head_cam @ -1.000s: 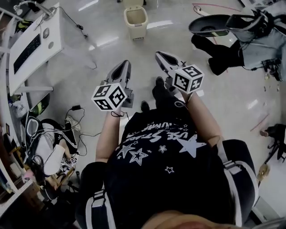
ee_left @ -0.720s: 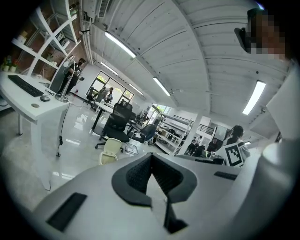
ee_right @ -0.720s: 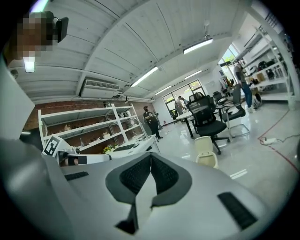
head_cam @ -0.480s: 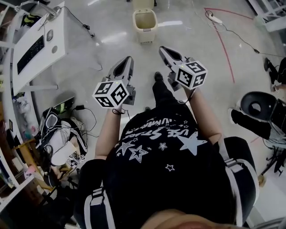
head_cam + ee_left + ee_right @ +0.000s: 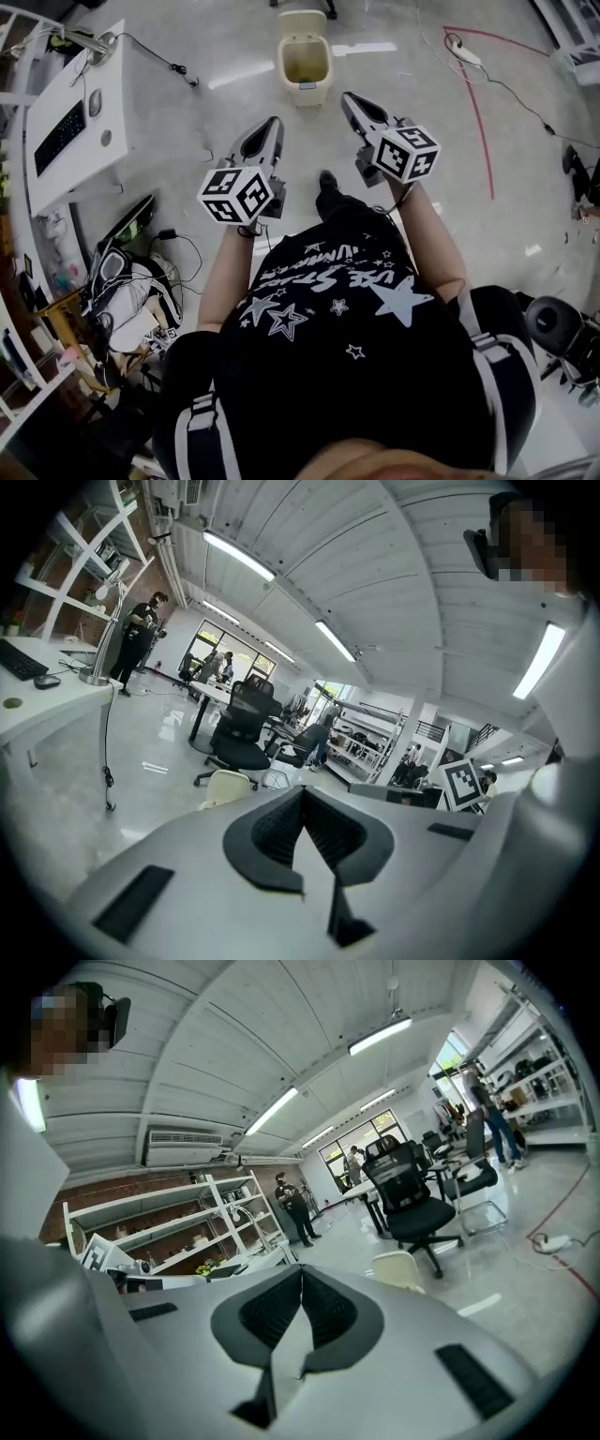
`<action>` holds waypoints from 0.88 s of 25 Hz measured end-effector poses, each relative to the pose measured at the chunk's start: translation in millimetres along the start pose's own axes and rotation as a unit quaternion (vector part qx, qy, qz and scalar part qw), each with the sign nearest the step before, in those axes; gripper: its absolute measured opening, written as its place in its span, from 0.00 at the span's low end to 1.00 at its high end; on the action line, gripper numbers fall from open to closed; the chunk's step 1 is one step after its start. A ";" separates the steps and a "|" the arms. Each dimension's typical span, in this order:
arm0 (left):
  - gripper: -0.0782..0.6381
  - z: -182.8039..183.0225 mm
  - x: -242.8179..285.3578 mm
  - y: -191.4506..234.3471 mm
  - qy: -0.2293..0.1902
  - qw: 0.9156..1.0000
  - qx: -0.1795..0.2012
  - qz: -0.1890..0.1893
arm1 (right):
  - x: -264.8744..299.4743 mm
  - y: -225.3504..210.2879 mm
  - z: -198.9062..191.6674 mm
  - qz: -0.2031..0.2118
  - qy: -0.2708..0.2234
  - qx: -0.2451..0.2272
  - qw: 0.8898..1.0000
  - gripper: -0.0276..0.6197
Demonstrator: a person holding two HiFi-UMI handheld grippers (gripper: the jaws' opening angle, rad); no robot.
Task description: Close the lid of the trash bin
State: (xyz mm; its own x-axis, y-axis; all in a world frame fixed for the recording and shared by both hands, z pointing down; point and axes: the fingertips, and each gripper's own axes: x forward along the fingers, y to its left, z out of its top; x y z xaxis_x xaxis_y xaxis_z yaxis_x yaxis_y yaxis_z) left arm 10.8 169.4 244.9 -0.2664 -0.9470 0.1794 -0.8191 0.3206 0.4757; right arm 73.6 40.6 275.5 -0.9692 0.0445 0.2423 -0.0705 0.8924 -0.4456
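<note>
A cream trash bin [image 5: 305,58] stands on the floor ahead of me, its mouth open and its lid raised at the back. The lid shows as a pale shape over each gripper's body in the left gripper view [image 5: 228,787] and in the right gripper view [image 5: 398,1269]. My left gripper [image 5: 272,124] and right gripper [image 5: 349,97] are held side by side in the air, short of the bin and pointing toward it. Both are shut with nothing between the jaws; the closed tips show in their own views [image 5: 302,790] [image 5: 302,1269].
A white desk [image 5: 112,103] with a keyboard [image 5: 58,139] stands at the left, with bags and cables [image 5: 127,295] on the floor below it. Red floor tape [image 5: 480,112] and a power strip [image 5: 466,52] lie to the right. A black office chair [image 5: 412,1199] stands beyond the bin.
The bin has come lower in the head view, nearer the gripper tips, and the room has swung round. Both grippers stay shut, held as before.
</note>
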 end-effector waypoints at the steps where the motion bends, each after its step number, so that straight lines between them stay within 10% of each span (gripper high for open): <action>1: 0.13 4.5 12.1 1.5 -0.001 1.000 0.001 0.003 | 5.6 -11.6 8.9 0.000 -0.001 0.000 1.000 0.05; 22: 0.13 35.6 157.2 75.3 0.017 1.000 0.007 0.021 | 107.5 -137.0 46.9 -0.020 0.029 0.023 0.999 0.05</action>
State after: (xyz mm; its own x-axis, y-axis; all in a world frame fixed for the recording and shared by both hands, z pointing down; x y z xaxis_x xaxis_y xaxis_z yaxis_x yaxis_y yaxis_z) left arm -110.8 44.0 278.3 -0.2835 -0.9312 0.2293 -0.8146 0.3600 0.4549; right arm -31.9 -98.0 322.2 -0.9500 0.0374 0.3099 -0.1200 0.8727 -0.4732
